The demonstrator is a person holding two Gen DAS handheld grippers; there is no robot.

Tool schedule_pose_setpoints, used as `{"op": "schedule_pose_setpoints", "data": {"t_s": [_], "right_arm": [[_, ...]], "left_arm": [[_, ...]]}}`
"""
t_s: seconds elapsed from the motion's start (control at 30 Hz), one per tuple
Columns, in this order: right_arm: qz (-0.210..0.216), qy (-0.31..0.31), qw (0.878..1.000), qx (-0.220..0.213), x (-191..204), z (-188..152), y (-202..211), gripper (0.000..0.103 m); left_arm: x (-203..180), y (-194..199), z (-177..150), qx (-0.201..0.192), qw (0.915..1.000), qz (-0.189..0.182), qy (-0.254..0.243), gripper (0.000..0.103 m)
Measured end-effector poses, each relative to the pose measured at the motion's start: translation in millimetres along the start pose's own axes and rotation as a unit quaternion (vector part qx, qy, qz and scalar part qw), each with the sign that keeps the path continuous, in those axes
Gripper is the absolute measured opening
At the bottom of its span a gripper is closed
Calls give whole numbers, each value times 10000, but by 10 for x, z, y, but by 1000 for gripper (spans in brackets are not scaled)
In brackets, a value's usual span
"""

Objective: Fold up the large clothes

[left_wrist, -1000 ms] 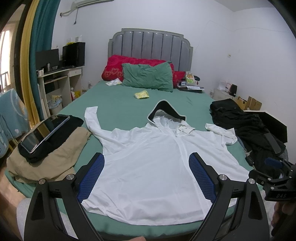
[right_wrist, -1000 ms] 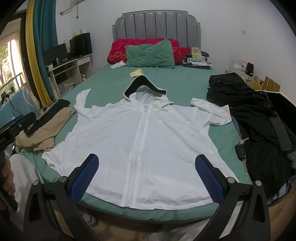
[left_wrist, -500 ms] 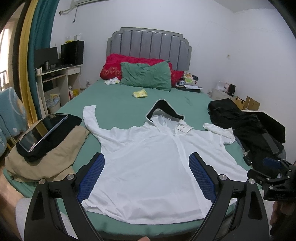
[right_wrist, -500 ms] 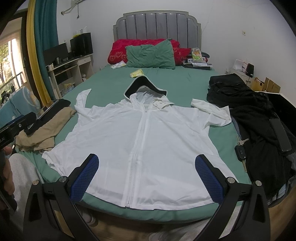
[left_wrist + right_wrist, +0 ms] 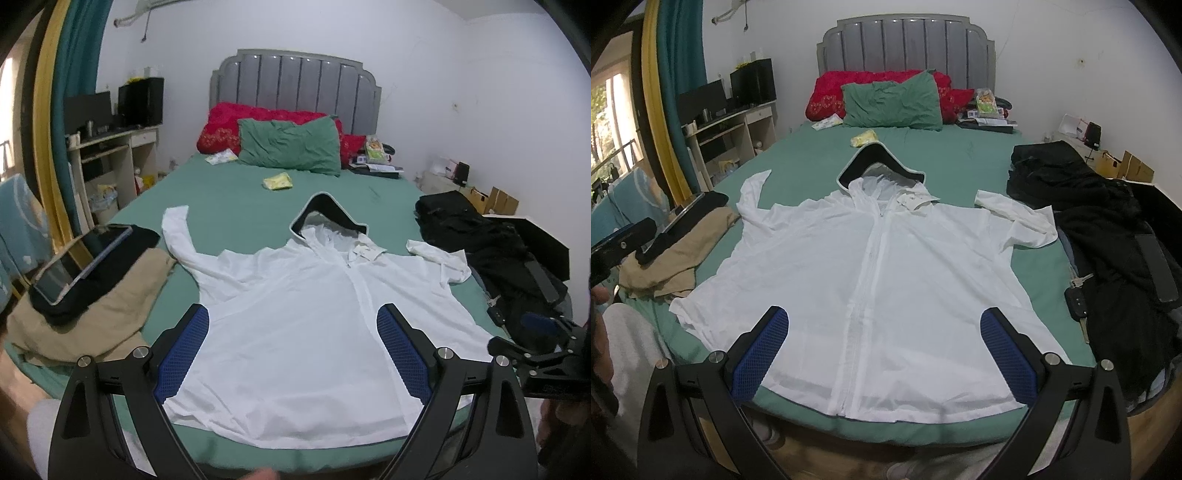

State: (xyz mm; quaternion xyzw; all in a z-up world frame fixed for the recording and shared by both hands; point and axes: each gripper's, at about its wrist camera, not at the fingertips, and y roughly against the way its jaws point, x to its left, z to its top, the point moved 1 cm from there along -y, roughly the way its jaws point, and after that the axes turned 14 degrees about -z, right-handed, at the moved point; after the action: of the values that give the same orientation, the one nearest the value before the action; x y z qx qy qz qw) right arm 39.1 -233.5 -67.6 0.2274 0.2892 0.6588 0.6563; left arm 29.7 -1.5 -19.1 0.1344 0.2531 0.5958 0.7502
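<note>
A white zip-up hooded jacket (image 5: 306, 328) (image 5: 871, 266) lies spread flat, front up, on the green bed (image 5: 236, 206) (image 5: 960, 162), with its hem at the near edge and its dark-lined hood (image 5: 879, 162) pointing toward the headboard. The left sleeve (image 5: 177, 236) stretches up and out; the right sleeve (image 5: 1015, 218) is bent short. My left gripper (image 5: 293, 350) hovers open above the hem, nothing between its blue pads. My right gripper (image 5: 886, 354) also stands open over the hem near the zipper, holding nothing.
A tan garment with a black one and a tablet (image 5: 81, 258) on top sits at the bed's left edge. Black clothes (image 5: 1108, 221), a car key (image 5: 1076, 299) and a phone lie at the right. Pillows (image 5: 890, 99) and small items lie near the headboard. A desk stands left.
Both grippers stayed open above the hem. The left wrist view has drifted slightly; the jacket has not moved.
</note>
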Motion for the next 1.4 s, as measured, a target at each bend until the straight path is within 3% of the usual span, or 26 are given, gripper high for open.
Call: {"op": "schedule_pose_setpoints", "data": {"t_s": [0.17, 0.4, 0.57, 0.67, 0.77, 0.87, 1.03, 1.07, 1.1, 1.13, 1.27, 1.4], "right_arm": [[2, 69, 9999, 154, -99, 83, -332, 103], [-134, 260, 9993, 236, -395, 418, -1075, 101], [-329, 520, 9975, 340, -613, 769, -1825, 74], [-562, 798, 9943, 418, -684, 955, -2348, 63], [-816, 994, 9906, 469, -756, 1120, -2828, 56], [-928, 1097, 9880, 574, -835, 1256, -3263, 54], [-857, 971, 9874, 909, -959, 1389, -3905, 54], [-840, 923, 9877, 937, -972, 1407, -3947, 50], [-844, 894, 9880, 939, -986, 1431, -3982, 38], [-824, 813, 9888, 941, -1001, 1462, -3975, 1], [-904, 690, 9922, 513, -885, 1628, -3607, 3], [-664, 698, 9953, -127, -402, 1790, -2825, 3]], "left_arm": [[150, -361, 5, 363, 9992, -164, 107, 94], [431, -1201, 89, 829, 9950, -522, 216, 94], [676, -1819, 233, 883, 9949, -443, 194, 94], [809, -2124, 281, 922, 9949, -357, 221, 94], [967, -2459, 285, 1048, 9934, -374, 268, 94], [1133, -2754, 215, 1486, 9868, -492, 423, 94], [1433, -2808, 26, 1622, 9850, -166, 561, 94], [1462, -2801, 24, 1646, 9848, -151, 533, 94], [1488, -2798, 41, 1657, 9846, -171, 536, 94], [1510, -2789, 69, 1647, 9845, -209, 575, 94], [1460, -2677, 227, 1515, 9866, -407, 449, 94], [1399, -2482, 367, 1197, 9914, -414, 321, 94]]}}
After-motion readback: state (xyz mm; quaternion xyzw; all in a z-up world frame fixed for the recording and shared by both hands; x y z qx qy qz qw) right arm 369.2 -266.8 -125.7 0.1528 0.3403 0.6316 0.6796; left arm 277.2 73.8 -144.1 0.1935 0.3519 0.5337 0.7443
